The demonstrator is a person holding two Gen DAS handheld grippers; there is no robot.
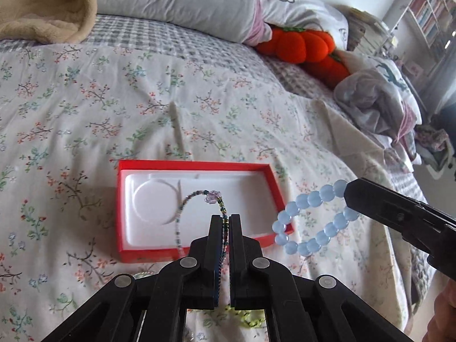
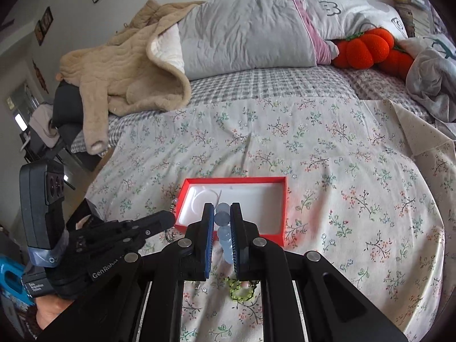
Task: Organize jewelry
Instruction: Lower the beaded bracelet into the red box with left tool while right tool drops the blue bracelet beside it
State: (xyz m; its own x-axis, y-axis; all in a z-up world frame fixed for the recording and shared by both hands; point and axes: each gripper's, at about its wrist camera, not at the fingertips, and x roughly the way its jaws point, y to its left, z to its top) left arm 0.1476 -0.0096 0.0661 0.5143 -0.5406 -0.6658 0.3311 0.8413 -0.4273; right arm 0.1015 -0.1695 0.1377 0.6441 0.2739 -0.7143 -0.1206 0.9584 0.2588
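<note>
A red box with a white moulded insert lies open on the floral bedspread, also seen as the red box in the right wrist view. My left gripper is shut on a thin seed-bead bracelet with a purple flower bead, which loops up over the box. My right gripper is shut on a bracelet of large pale blue beads, hanging in the air by the box's right end. In the right wrist view those blue beads sit pinched between the pads. A yellow-green bracelet lies on the bed below the grippers.
Pillows, a beige quilted blanket and orange plush pumpkins lie at the head of the bed. A crumpled grey cloth sits to the right. A person's hand holds the left gripper.
</note>
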